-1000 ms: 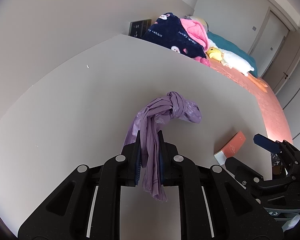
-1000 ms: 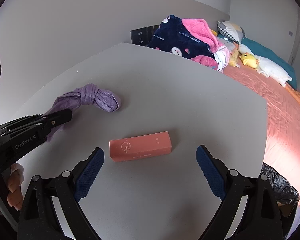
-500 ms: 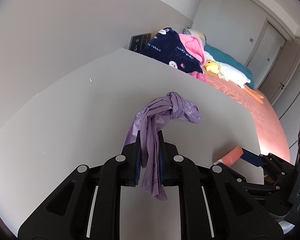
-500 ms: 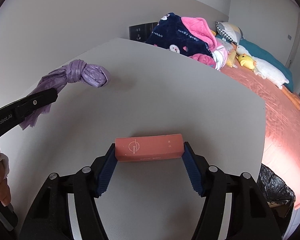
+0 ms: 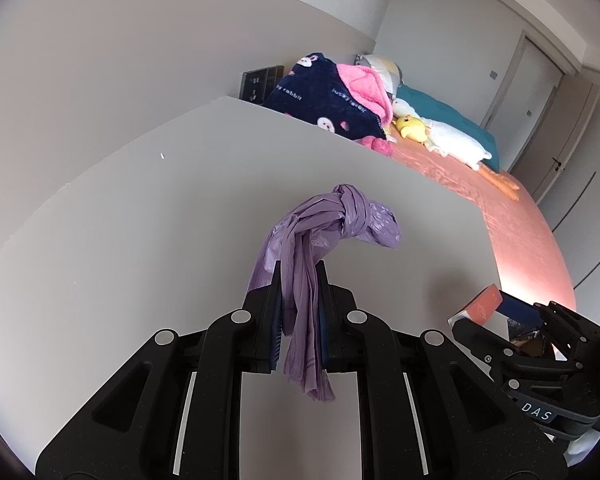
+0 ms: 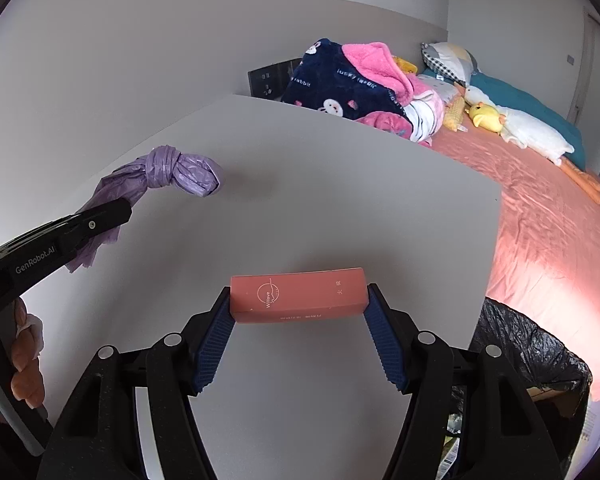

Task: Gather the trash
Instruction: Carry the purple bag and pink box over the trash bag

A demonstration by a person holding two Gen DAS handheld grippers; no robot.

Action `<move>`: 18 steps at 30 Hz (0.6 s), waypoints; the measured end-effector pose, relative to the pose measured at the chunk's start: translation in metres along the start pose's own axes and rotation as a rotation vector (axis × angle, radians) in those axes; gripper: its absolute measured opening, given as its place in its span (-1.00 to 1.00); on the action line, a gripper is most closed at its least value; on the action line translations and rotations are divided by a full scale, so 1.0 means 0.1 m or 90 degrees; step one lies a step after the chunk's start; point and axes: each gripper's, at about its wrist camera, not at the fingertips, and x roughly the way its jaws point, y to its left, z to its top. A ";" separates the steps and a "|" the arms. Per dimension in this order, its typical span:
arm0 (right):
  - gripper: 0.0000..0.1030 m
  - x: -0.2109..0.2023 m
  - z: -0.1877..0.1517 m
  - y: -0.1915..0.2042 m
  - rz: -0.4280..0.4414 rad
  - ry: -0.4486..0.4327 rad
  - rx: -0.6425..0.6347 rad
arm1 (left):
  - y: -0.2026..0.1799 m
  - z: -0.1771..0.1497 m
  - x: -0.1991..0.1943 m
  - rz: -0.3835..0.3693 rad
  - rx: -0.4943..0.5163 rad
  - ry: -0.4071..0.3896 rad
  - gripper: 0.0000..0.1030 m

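Note:
A knotted purple plastic bag (image 5: 324,232) hangs above the white table (image 5: 148,248), and my left gripper (image 5: 299,280) is shut on its twisted neck; the same bag (image 6: 180,172) shows at the left of the right wrist view. My right gripper (image 6: 299,300) is shut on a pink cardboard box (image 6: 298,294), its blue pads pressing on the two short ends. The box is lifted off the table (image 6: 340,200). In the left wrist view the pink box (image 5: 482,308) appears at the far right, held by the other gripper.
A bin lined with a black bag (image 6: 528,364) stands below the table's right edge. Beyond the table lies a bed with a pink sheet (image 6: 548,216), a navy and pink blanket (image 6: 352,80) and a plush duck (image 6: 516,128). A person's hand (image 6: 24,356) grips the left tool.
My right gripper closed on the pink box and raised it off the table. The purple bag, held by the left gripper, lifted off the table too.

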 end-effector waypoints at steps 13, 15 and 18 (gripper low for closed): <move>0.28 -0.44 -0.20 -0.26 -0.007 -0.026 0.023 | -0.53 -0.14 -0.16 -0.034 0.042 0.003 -0.75; 0.28 -0.50 -0.25 -0.29 -0.010 -0.029 0.024 | -0.60 -0.17 -0.18 -0.038 0.049 0.004 -0.75; 0.28 -0.59 -0.30 -0.32 -0.013 -0.035 0.026 | -0.70 -0.21 -0.21 -0.044 0.058 0.007 -0.75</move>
